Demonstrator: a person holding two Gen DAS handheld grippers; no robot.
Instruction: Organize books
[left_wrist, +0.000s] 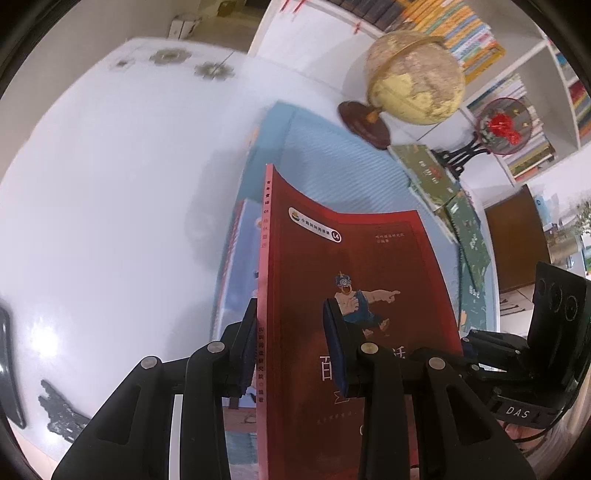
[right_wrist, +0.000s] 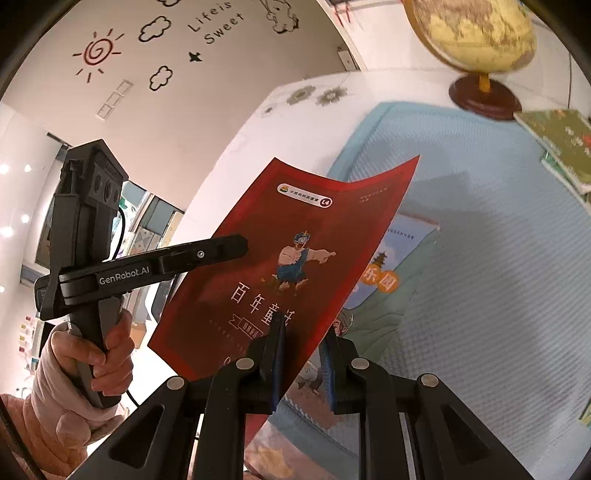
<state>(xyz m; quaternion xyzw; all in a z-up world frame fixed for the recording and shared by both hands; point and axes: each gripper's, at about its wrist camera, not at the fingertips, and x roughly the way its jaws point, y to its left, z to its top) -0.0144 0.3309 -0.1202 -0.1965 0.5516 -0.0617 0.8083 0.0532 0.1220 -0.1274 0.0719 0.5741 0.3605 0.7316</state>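
So there's a white surface (left_wrist: 103, 206) with a light blue mat (right_wrist: 498, 229) on it, and a blue picture book (right_wrist: 391, 280) lying flat there. Above that, the red book (left_wrist: 354, 280) hangs in the air. The left tool (left_wrist: 291, 343) is clamped on its spine edge and the right tool (right_wrist: 303, 354) is pinching its lower edge.

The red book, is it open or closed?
Closed. The red book shows only its front cover and spine, no inside pages, and both grippers hold it above the blue mat.
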